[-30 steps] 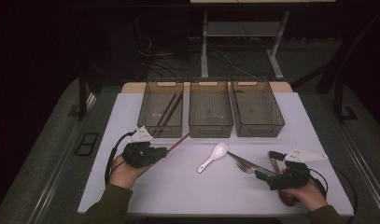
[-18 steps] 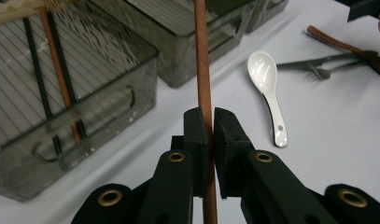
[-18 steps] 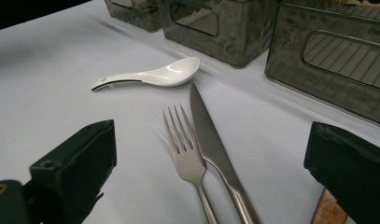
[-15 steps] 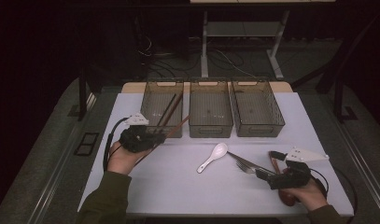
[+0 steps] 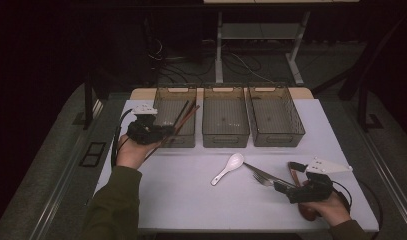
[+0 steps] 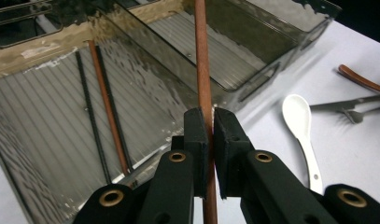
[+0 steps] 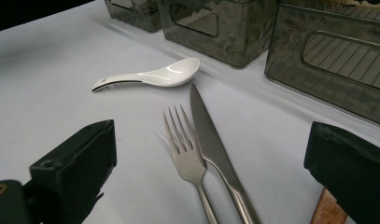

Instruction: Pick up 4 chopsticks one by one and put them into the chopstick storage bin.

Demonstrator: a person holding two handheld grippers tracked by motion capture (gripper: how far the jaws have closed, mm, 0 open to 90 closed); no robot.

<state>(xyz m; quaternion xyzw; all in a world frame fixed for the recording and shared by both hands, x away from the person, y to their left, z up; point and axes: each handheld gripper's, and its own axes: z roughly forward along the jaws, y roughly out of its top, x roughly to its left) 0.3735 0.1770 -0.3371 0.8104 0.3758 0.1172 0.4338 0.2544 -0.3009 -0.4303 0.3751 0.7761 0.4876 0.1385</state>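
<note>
While your left hand (image 5: pixel 132 150) is reaching out from its green sleeve toward the far left of the table (image 5: pixel 181 200), your left gripper (image 5: pixel 163 131) is hovering at the near edge of the left bin (image 5: pixel 167 95), its jaws clamped tight on one brown chopstick (image 6: pixel 202 74) that is slanting up over the bin's rim. Your right hand (image 5: pixel 325 207) is resting low at the near right corner, and your right gripper (image 5: pixel 280 188) is pointing left along the tabletop with its jaws standing wide apart, gripping nothing, the fork (image 7: pixel 184 149) and the knife (image 7: pixel 211 140) lying between them. Three clear bins are sitting side by side along the far edge: the left one, the middle bin (image 5: pixel 225 117) and the right bin (image 5: pixel 276 115). Inside the left bin, three chopsticks are lying lengthwise, two dark and one brown. One white spoon (image 5: pixel 228 168) is lying mid-table, just beside the one fork and one knife.
</note>
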